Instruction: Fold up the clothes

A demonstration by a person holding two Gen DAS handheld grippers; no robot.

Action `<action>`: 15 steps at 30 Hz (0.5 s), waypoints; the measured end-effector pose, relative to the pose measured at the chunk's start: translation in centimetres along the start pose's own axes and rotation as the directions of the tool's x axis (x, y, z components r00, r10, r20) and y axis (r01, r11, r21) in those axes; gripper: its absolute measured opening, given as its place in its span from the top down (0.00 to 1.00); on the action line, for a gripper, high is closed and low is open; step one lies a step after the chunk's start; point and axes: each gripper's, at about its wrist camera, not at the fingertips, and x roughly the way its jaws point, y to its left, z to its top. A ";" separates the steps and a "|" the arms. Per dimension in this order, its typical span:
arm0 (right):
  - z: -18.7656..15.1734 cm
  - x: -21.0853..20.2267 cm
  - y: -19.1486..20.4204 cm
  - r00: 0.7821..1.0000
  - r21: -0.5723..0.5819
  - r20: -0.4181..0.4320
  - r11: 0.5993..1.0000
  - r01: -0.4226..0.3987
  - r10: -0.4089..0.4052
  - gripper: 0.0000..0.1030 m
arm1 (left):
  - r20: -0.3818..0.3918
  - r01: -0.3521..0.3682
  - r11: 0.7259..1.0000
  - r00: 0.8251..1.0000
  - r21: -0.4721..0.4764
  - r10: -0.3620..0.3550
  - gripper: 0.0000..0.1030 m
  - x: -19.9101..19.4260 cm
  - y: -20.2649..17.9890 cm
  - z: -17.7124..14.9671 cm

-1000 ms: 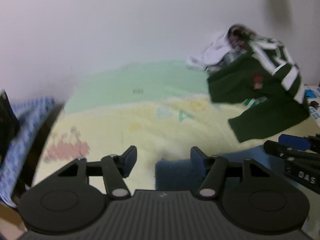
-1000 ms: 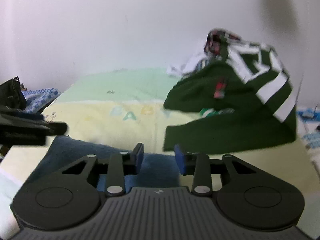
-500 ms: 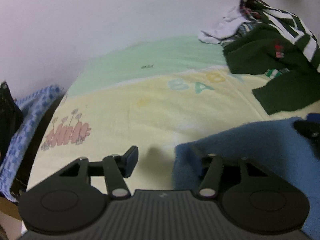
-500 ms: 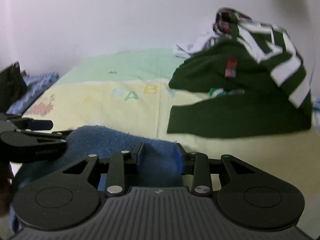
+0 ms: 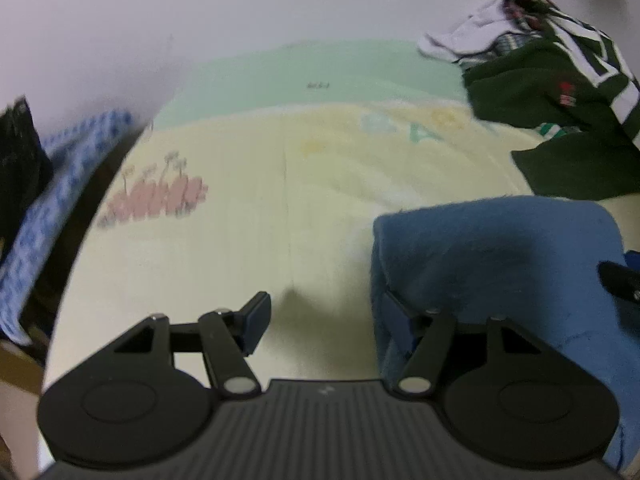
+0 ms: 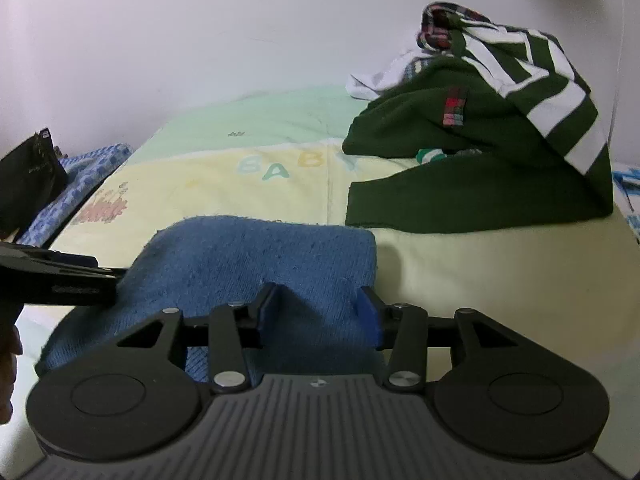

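Note:
A folded blue knitted garment (image 5: 496,256) (image 6: 256,264) lies flat on the bed. My left gripper (image 5: 326,320) is open wide at the garment's left edge. Its right finger (image 5: 394,316) sits against the fold, and its left finger is over bare sheet. My right gripper (image 6: 318,310) is open over the near edge of the garment, with blue cloth showing between and under its fingers. The left gripper's arm (image 6: 60,280) pokes in from the left in the right wrist view. A tip of the right gripper (image 5: 618,280) shows at the left wrist view's right edge.
A heap of clothes (image 5: 560,92) (image 6: 480,140) with a dark green white-striped top, a white piece and a plaid piece lies at the back right. The sheet (image 5: 280,168) (image 6: 224,184) is yellow and green. A blue-patterned cloth (image 6: 76,188) and a black bag (image 6: 28,176) sit left. A white wall stands behind.
The blue garment has come down flat onto the bed and now fills more of both views. My right gripper's fingers have spread wider. The left gripper stayed open.

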 end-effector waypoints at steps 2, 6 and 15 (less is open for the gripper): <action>0.0 -0.5 0.1 1.000 0.000 0.000 1.000 0.001 -0.001 0.55 | -0.009 -0.002 1.000 1.000 -0.007 0.002 0.35 0.1 0.2 0.0; -0.2 -2.1 -0.1 1.000 0.028 0.002 0.999 -0.018 0.018 0.55 | -0.015 -0.017 1.000 1.000 -0.002 0.017 0.33 -0.2 0.3 0.0; -2.0 -3.5 0.7 0.999 0.008 -0.023 1.000 -0.023 0.023 0.51 | -0.017 -0.036 0.999 0.999 -0.010 0.036 0.26 -0.9 0.8 -0.4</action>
